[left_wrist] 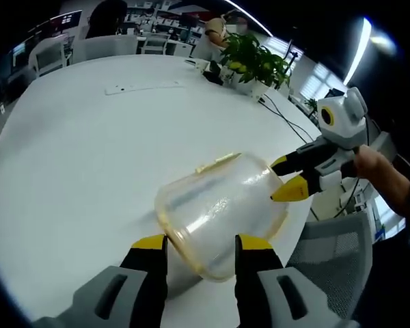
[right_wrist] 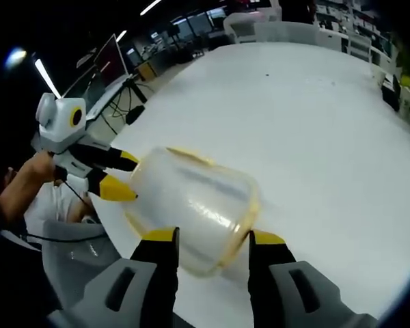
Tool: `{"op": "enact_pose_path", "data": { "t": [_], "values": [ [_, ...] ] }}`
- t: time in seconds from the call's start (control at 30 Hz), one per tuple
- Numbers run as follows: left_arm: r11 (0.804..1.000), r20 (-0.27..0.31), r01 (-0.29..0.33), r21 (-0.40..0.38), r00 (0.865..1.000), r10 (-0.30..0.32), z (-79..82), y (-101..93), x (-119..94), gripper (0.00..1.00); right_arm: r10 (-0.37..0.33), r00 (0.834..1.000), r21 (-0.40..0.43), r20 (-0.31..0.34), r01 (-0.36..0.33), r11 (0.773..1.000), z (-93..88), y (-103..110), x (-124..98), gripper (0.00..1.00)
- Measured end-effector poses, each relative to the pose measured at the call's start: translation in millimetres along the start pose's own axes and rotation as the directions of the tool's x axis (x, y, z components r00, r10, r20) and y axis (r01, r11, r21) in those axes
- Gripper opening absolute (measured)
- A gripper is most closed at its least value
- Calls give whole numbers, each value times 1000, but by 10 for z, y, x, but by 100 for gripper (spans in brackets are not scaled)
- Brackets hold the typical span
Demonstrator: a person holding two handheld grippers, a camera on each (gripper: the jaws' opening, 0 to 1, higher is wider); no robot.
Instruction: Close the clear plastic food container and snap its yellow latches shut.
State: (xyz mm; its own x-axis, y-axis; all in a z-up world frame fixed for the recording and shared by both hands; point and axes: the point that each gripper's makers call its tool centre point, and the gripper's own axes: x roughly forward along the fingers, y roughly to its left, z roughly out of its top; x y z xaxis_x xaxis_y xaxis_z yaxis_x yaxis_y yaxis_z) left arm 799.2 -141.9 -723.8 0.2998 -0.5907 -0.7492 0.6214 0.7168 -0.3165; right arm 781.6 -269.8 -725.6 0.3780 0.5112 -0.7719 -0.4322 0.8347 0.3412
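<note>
Left gripper [left_wrist: 201, 244]: my jaws stand apart, straddling one end of the container [left_wrist: 222, 212]. Whether the pads press its walls I cannot tell.

Container: clear tub with a yellow rim, between my two grippers at the near edge of the white table [left_wrist: 89, 157]. It looks tipped on its side; whether it rests on the table or is lifted I cannot tell. A yellow latch [left_wrist: 217, 162] shows along its far edge.

Right gripper [right_wrist: 210, 239]: jaws likewise apart around the opposite end. In the left gripper view its yellow tips touch the tub's far side.

Step in hand, as I judge it: steadying and orienting the tub; latches not yet snapped.

Next move calls for setting it upright and flat, seating the lid, then pressing each latch down while the other gripper braces.

Plant [left_wrist: 256, 61] stands well apart, no obstacle.
</note>
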Motion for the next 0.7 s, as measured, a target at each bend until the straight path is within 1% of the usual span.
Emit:
{"op": "enact_pose_path", "data": {
  "t": [0.3,0.57,0.7],
  "values": [
    [1000,-12,-6,-7,1000,6,-140,6,-104,32,5,1000,-11,-2,-5,1000,-76,159,18,37],
    [1000,-23,-12,-12,1000,11,-248,8,-180,32,10,1000,-16,-8,-10,1000,-130,259,28,37],
    [1000,-18,-11,-22,1000,11,-290,21,-220,33,16,1000,-9,-6,-16,1000,-145,297,35,37]
  ]
}}
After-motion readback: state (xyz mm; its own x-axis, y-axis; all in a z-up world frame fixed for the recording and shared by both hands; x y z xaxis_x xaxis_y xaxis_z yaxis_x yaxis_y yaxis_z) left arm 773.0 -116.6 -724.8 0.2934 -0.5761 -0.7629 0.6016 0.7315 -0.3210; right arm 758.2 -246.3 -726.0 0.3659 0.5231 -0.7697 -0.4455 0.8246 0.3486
